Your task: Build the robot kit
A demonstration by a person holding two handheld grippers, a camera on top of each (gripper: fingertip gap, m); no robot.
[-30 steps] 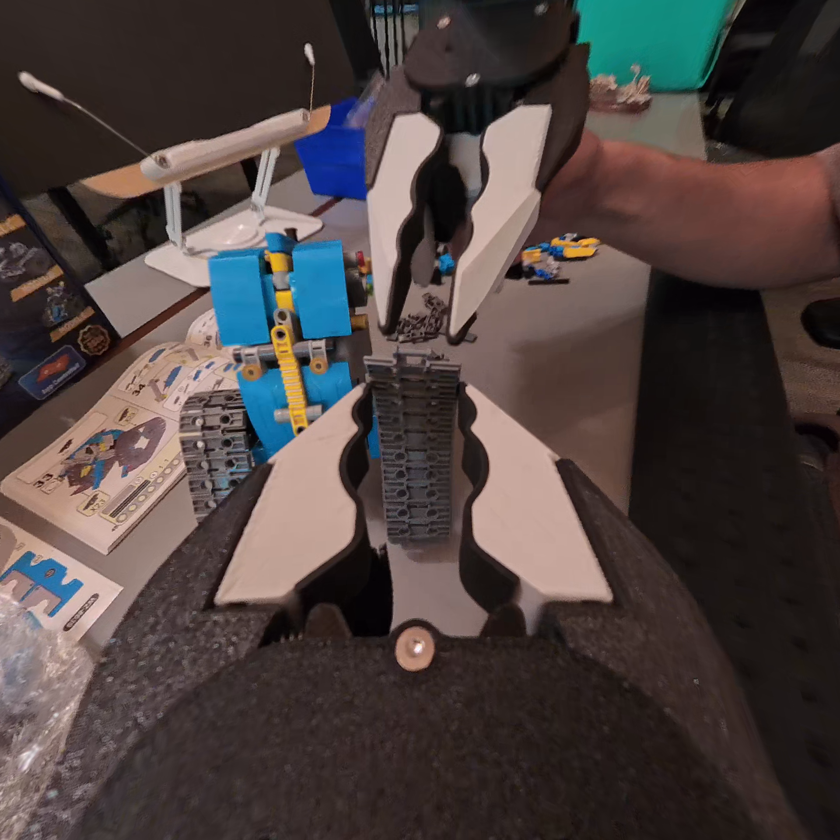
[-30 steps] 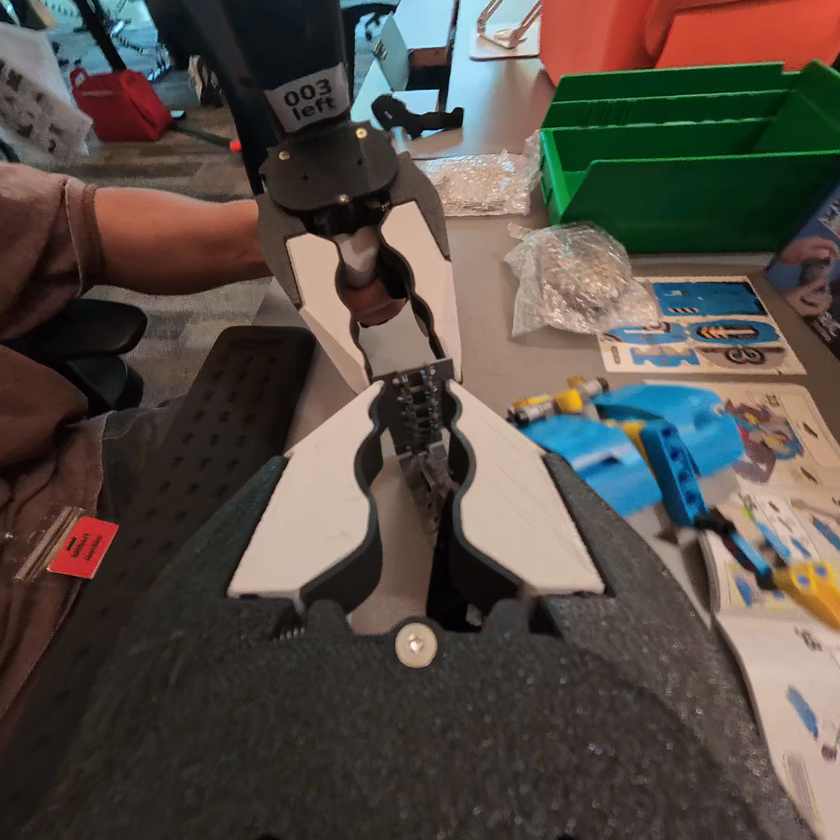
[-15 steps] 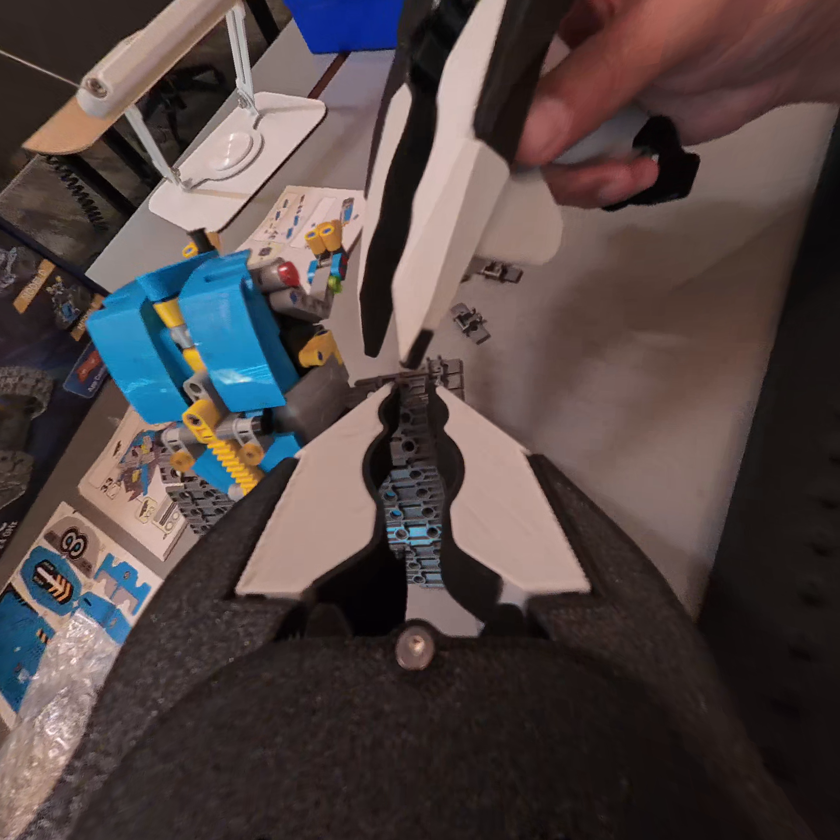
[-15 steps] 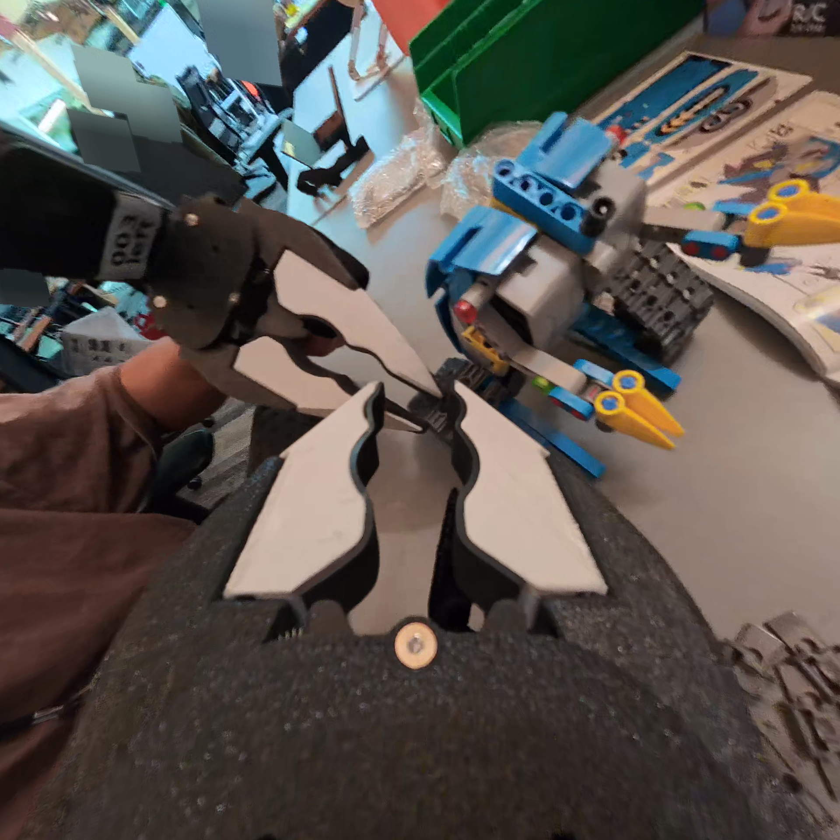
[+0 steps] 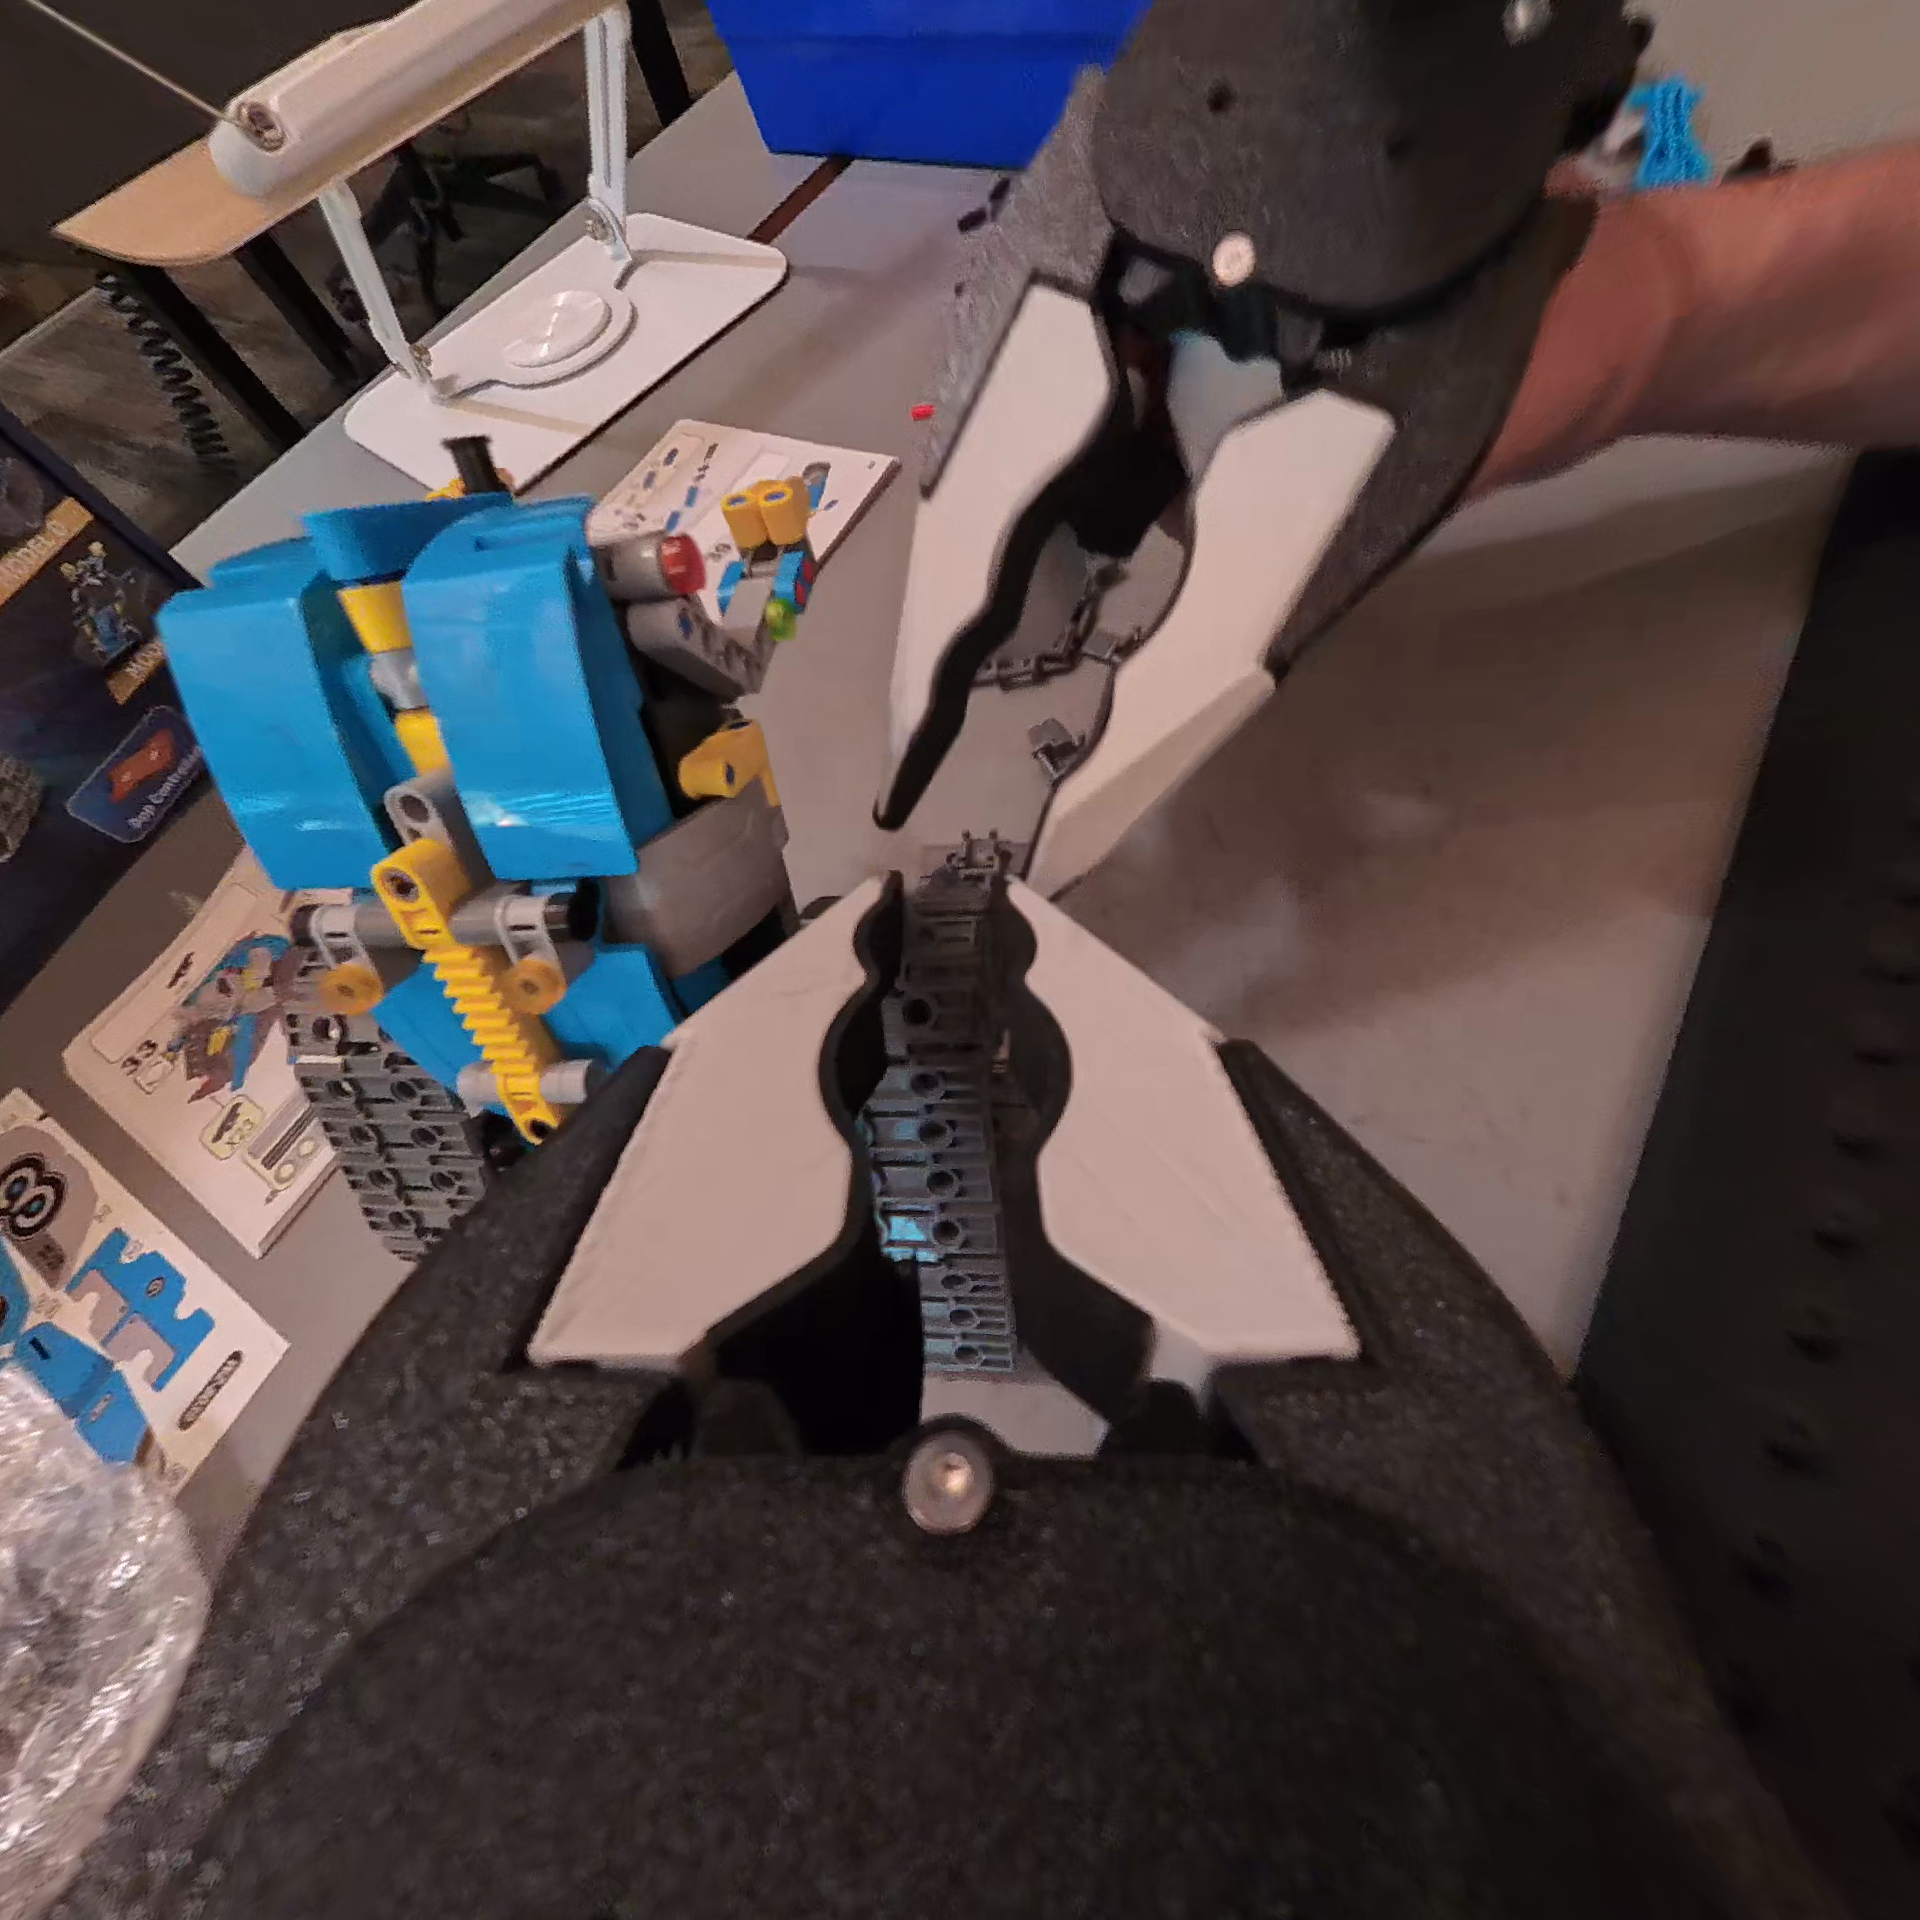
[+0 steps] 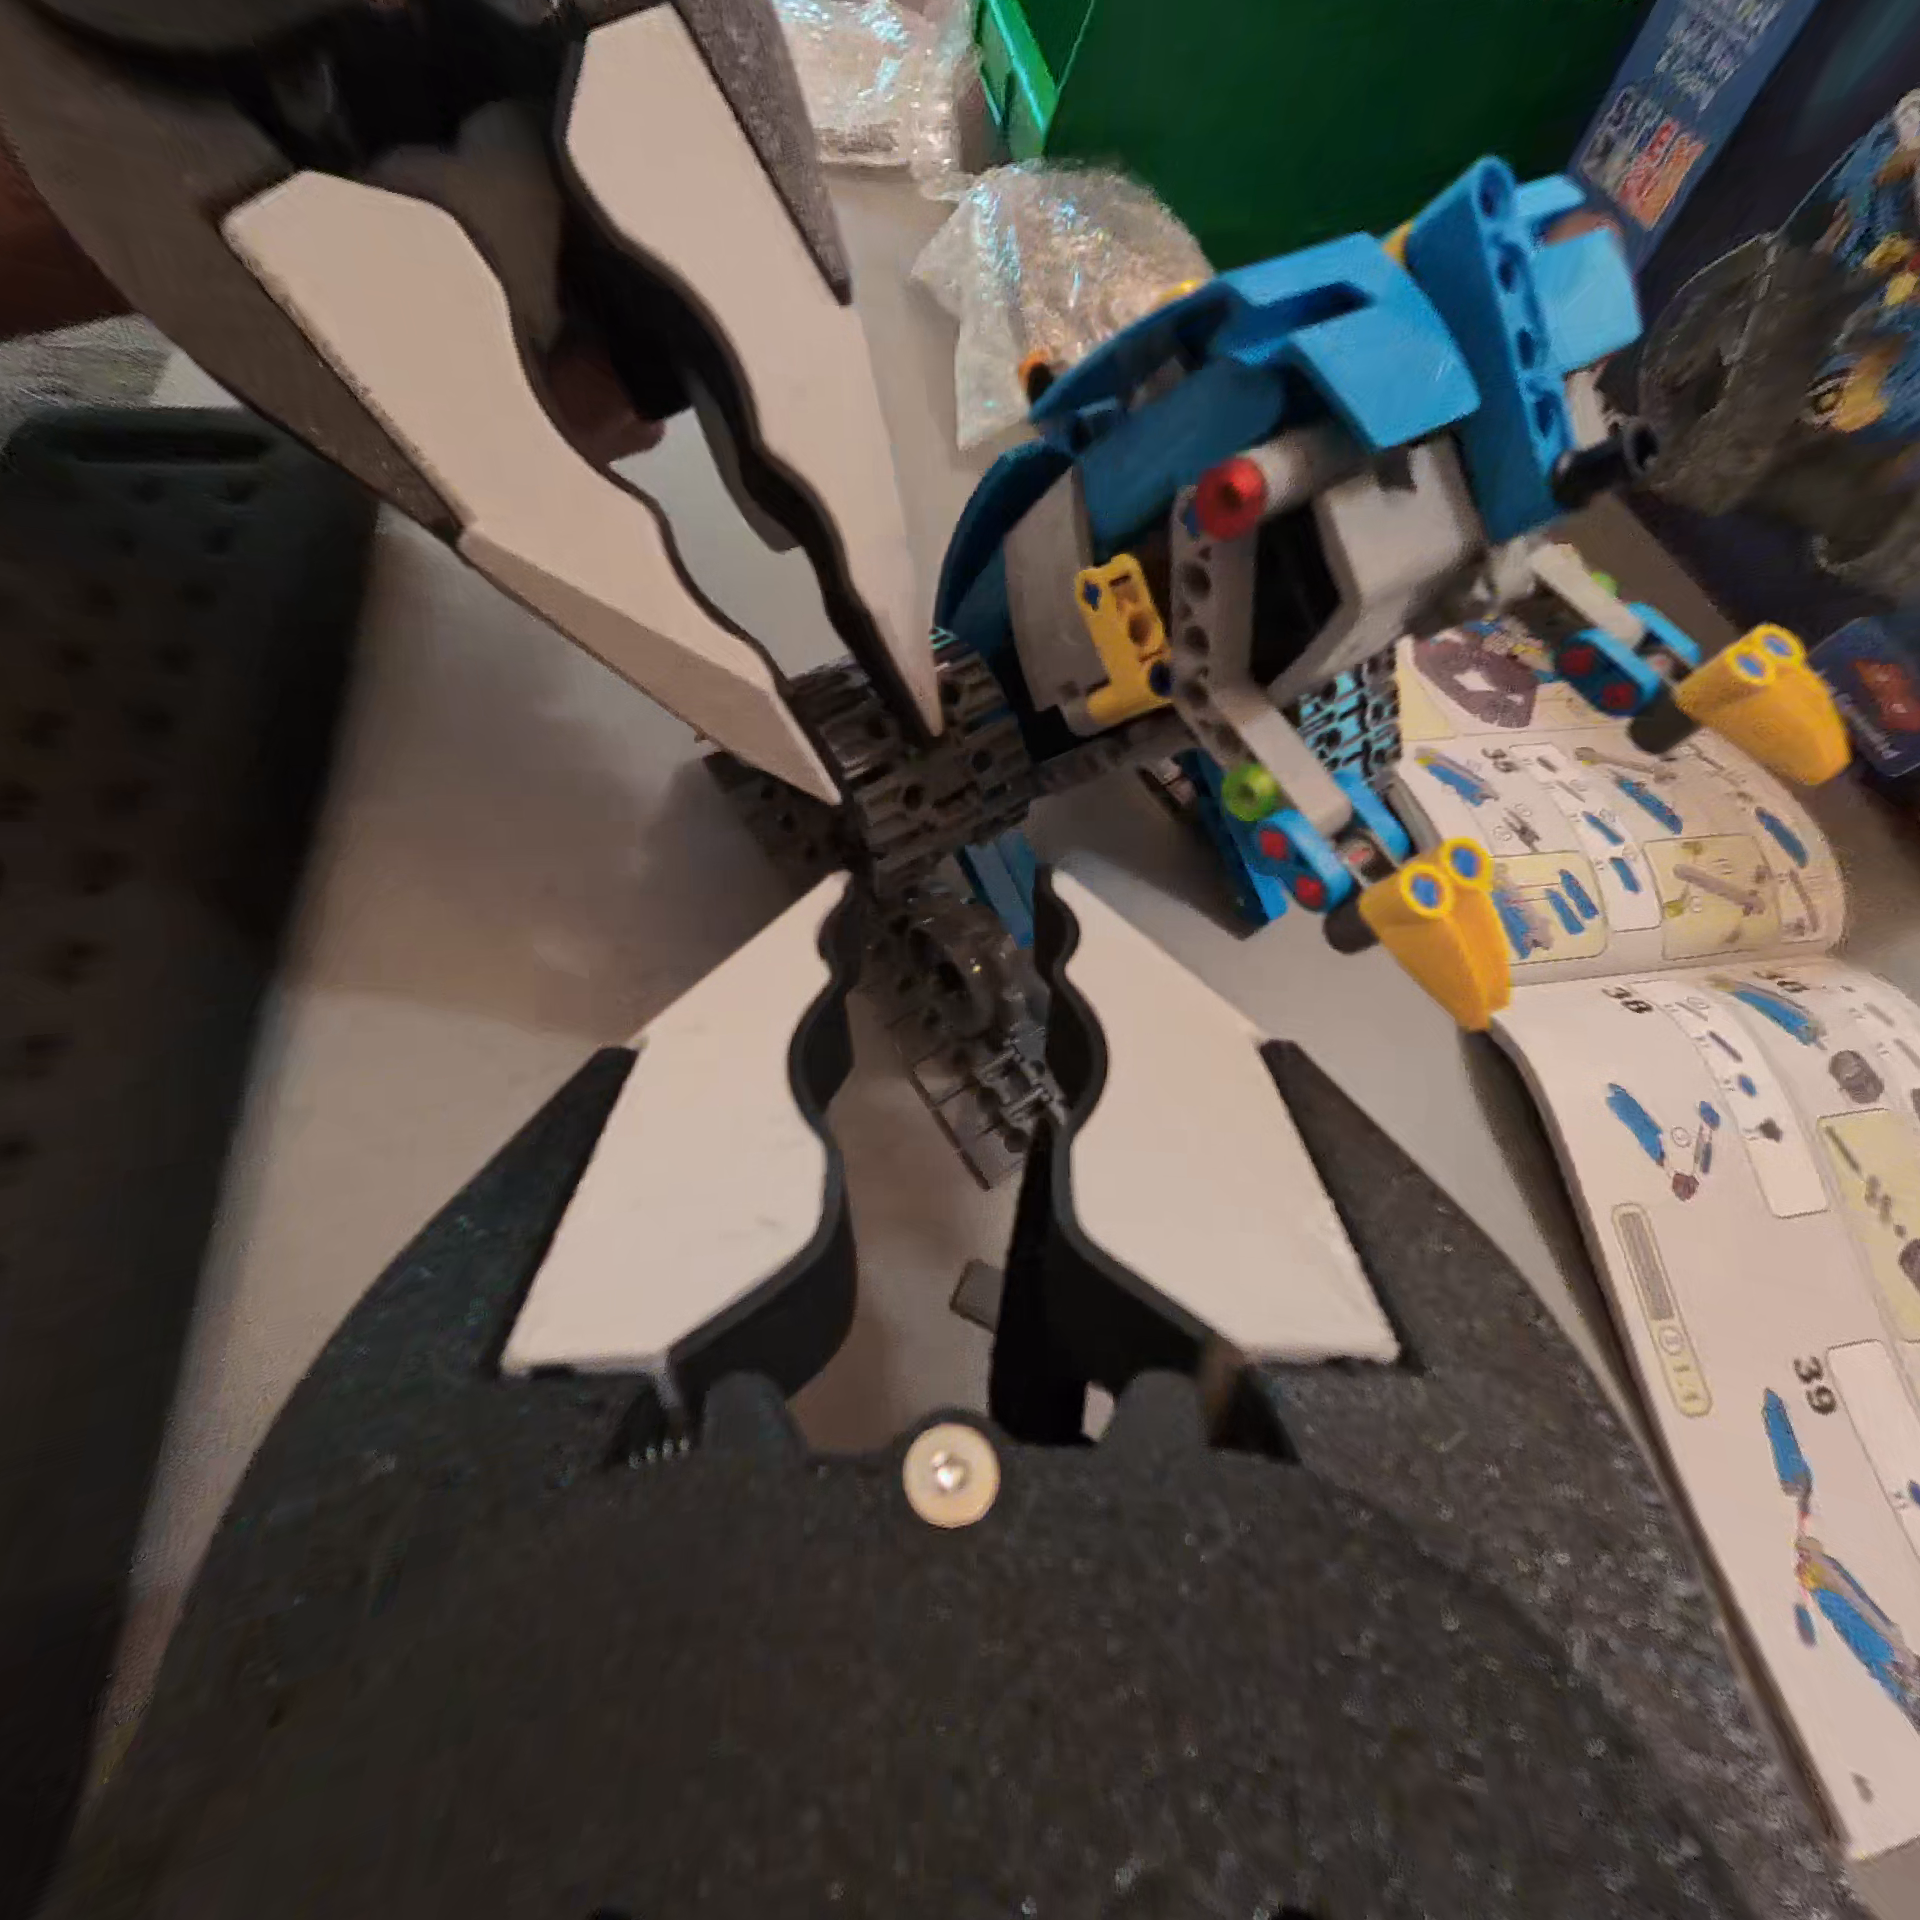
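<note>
We have both grippers meeting nose to nose over the grey table (image 5: 1403,883), just right of the blue model (image 5: 436,727).

The left gripper (image 5: 945,883) is drawn in narrow and clamps a grey track (image 5: 940,1143), a strip of linked plates that runs lengthwise between its fingers and pokes out just past the tips. In the right wrist view the same tips pinch the track where it bends beside the model.

The right gripper (image 6: 945,894) comes in from the opposite side, its tips set either side of the free end of the track. Its fingers stand partly apart. The strip fills most of the gap, but motion blur leaves us unable to tell whether the pads press it or only straddle it.

A short chain of loose links (image 5: 1049,655) lies on the table beneath the right gripper. An open booklet (image 6: 1662,1039) lies under and beside the model, with a crumpled bag (image 6: 1039,270) and a green bin (image 6: 1299,104) behind it.
</note>
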